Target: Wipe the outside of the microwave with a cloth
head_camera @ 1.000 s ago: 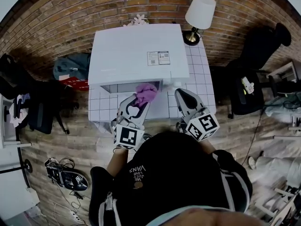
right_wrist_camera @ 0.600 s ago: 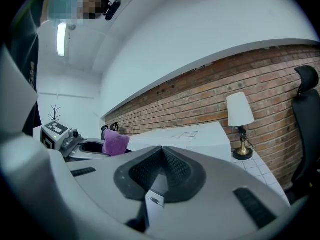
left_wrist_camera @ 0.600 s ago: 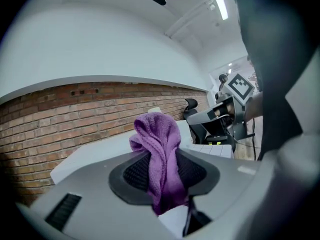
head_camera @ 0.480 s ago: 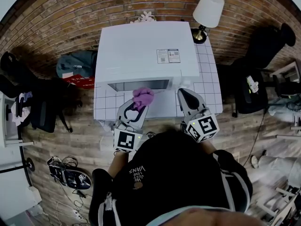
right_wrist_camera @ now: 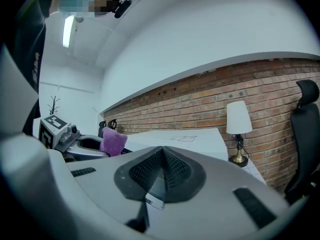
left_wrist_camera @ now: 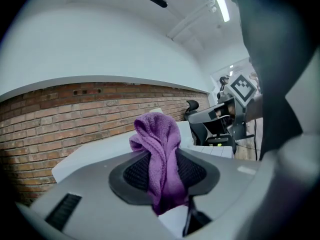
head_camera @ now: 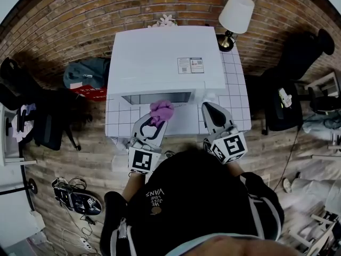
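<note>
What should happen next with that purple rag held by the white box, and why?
Probably press the purple cloth against the front face of the microwave and sweep it sideways. The left tongs are shut on the cloth, close by the front's upper edge, so it looks poised to wipe; the right tongs are shut and empty, off to the side.
</note>
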